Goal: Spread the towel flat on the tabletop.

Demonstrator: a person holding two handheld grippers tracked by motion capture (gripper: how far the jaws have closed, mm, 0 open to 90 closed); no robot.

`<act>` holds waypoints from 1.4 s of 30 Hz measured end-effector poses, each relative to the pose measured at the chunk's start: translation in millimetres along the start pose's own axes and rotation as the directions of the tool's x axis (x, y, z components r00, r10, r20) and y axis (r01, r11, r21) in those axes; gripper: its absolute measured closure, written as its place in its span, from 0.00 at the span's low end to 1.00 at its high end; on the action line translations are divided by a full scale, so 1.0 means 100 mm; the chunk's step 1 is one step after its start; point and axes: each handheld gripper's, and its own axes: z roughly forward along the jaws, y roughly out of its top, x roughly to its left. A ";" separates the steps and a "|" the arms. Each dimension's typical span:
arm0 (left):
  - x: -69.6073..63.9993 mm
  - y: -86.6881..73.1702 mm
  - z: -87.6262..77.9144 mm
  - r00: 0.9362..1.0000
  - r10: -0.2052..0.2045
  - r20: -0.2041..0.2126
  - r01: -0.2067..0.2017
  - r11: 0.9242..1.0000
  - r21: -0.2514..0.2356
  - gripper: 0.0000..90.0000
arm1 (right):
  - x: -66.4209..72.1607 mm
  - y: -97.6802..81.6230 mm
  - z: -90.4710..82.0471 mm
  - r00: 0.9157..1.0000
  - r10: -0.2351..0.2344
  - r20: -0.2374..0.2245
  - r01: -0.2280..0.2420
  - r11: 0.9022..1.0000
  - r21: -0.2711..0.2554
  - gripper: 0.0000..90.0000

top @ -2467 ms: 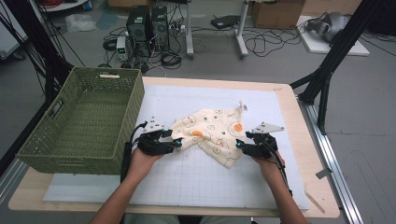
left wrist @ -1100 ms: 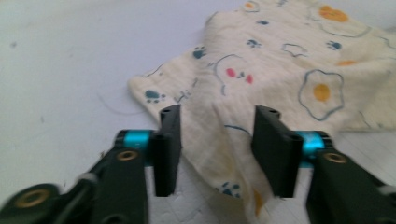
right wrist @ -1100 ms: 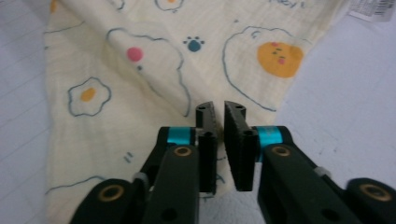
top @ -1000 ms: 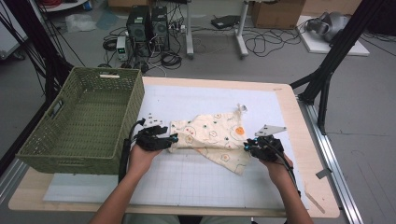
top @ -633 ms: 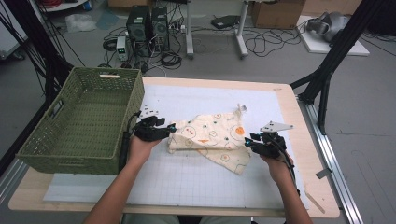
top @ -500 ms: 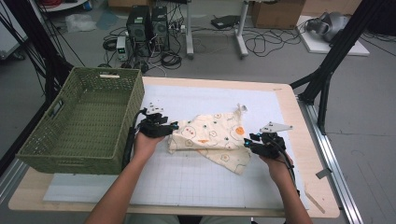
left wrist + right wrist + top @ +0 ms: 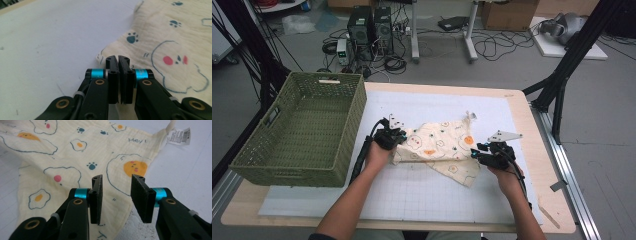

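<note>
L gripper (image 7: 118, 60) moved onto cloth (image 7: 437, 147) corner, jaws just closed; R gripper (image 7: 116, 185) open above it.

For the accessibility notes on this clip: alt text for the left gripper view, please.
The left gripper has its two black jaws closed together at the corner of a cream cloth printed with paw prints and a blushing face, lying on a white mat.
</note>
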 end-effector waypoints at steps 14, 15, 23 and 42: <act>0.53 0.33 0.18 0.967 -0.169 -0.189 0.159 0.985 -0.068 0.97 | 0.00 -0.02 0.02 1.000 0.016 -0.005 -0.016 1.000 -0.002 0.69; 0.58 0.36 0.18 0.960 -0.191 -0.204 0.177 0.980 -0.086 0.97 | 0.00 -0.03 0.02 1.000 0.023 -0.007 -0.023 1.000 -0.001 0.69; 0.62 0.43 0.15 0.967 -0.242 -0.079 0.237 0.969 -0.063 0.65 | -0.01 -0.05 0.01 0.999 0.031 0.015 -0.031 0.999 -0.007 0.67; 0.40 0.37 -0.16 0.962 -0.260 0.083 0.269 0.956 -0.118 0.40 | -0.06 0.28 0.56 0.998 0.040 0.048 -0.041 0.999 0.013 0.42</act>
